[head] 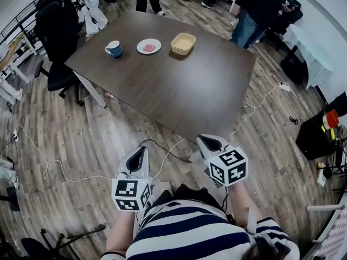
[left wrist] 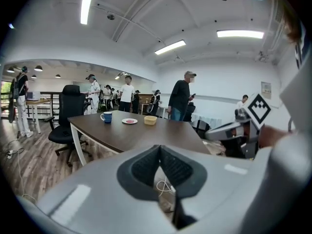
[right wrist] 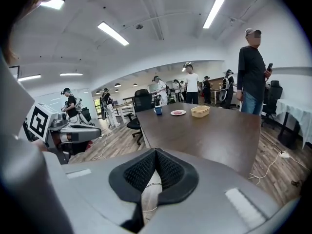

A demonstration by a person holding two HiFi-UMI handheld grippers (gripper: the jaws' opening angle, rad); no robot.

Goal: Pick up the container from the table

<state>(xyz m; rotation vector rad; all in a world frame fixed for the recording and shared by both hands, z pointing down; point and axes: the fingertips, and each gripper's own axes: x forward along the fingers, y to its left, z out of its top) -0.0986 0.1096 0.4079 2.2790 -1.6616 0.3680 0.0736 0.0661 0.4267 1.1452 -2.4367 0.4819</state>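
The container is a shallow tan tub near the far edge of the dark brown table. It also shows small in the left gripper view as the container and in the right gripper view as the container. My left gripper and right gripper hang over the floor just off the table's near corner, well short of the container. Both point toward the table. The left gripper has its pads pressed together with nothing between them, and so does the right gripper.
A blue mug and a white plate with something pink on it stand left of the container. A black office chair is at the table's left end. A person stands beyond the far right corner. Cables lie on the floor.
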